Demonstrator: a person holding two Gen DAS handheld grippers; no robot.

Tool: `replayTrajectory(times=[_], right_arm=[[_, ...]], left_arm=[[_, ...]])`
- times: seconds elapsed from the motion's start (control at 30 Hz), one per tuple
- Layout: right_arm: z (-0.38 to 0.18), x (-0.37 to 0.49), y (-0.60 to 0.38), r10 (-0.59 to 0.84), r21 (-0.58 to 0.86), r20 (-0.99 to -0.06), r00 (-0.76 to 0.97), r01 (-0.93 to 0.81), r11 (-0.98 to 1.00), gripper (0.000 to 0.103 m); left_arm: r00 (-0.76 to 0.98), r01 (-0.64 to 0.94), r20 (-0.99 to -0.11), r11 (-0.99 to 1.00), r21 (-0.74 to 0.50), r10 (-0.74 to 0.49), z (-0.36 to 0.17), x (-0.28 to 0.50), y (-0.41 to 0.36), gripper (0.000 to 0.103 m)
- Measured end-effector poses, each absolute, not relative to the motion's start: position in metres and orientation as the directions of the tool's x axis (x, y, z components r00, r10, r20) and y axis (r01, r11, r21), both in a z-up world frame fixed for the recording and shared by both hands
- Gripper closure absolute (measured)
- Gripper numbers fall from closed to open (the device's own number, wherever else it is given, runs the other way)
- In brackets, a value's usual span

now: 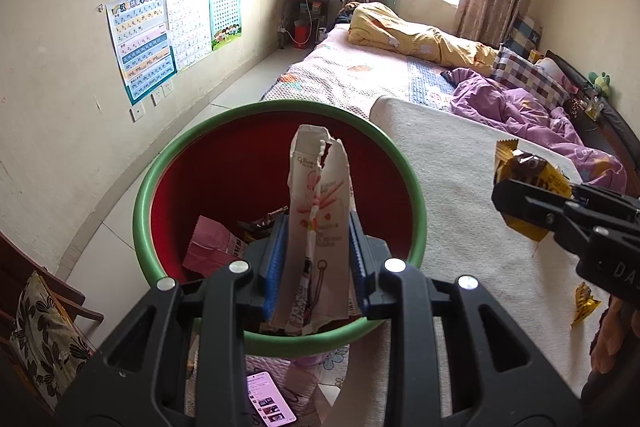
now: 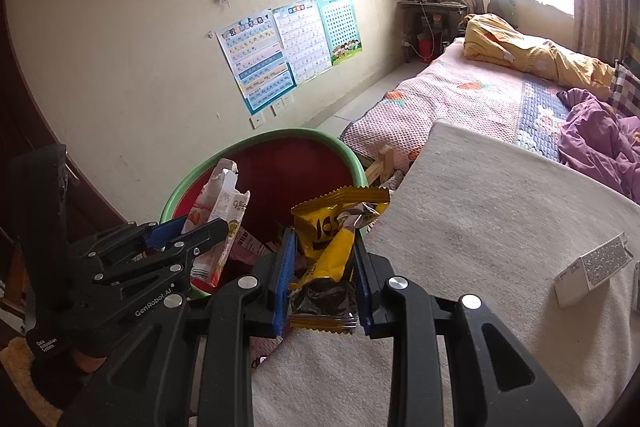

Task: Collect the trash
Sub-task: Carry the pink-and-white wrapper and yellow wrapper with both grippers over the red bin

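Left gripper (image 1: 316, 259) sits over the mouth of the bin (image 1: 152, 187), a round tub with a green rim and red inside. Its blue-padded fingers (image 1: 276, 259) pinch a torn white-and-pink snack box (image 1: 318, 211), which stands upright between them, ragged open end at the top. The box hangs above the bin's interior, not in it.

Inside the bin: a crumpled pink packet (image 1: 210, 247) against the near-left wall, darker wrappers beside it, partly hidden by the gripper.

Right gripper (image 2: 324, 279) is just beside the bin's rim, at the edge of the pale cloth-covered surface (image 2: 480, 227) that the bin stands against. Its fingers (image 2: 286, 275) are closed on a yellow snack wrapper (image 2: 332, 247), crumpled, with a dark brown lower part bulging out below the pads. In the left wrist view the same wrapper shows at the right edge, held clear of the cloth.

In the right wrist view the left gripper appears at the left with the box tilted over the bin.

On the cloth: a small yellow wrapper (image 1: 584, 301) lying loose well to the right of the bin, and a white carton (image 2: 592, 267) lying on its side near the right edge.

A lit phone (image 1: 268, 401) lies below the bin, beneath the left gripper. Bed with pink quilt (image 1: 352, 75) behind; study posters (image 1: 140, 39) on the left wall.
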State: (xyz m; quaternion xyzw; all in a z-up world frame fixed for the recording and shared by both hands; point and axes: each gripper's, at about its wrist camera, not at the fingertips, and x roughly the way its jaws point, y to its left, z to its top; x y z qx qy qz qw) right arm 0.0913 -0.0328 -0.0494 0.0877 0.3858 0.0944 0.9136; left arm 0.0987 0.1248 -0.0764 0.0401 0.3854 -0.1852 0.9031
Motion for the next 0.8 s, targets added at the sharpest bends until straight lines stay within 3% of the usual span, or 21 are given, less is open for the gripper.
replayTrajectory(times=[0.8], right_arm=[[-0.051, 0.123, -0.007, 0.254, 0.222, -0.699, 0.668, -0.135, 0.966, 0.077]], left_arm=[[0.616, 0.355, -0.737, 0.933, -0.055, -0.278, -0.092, 0.129, 0.146, 0.075]])
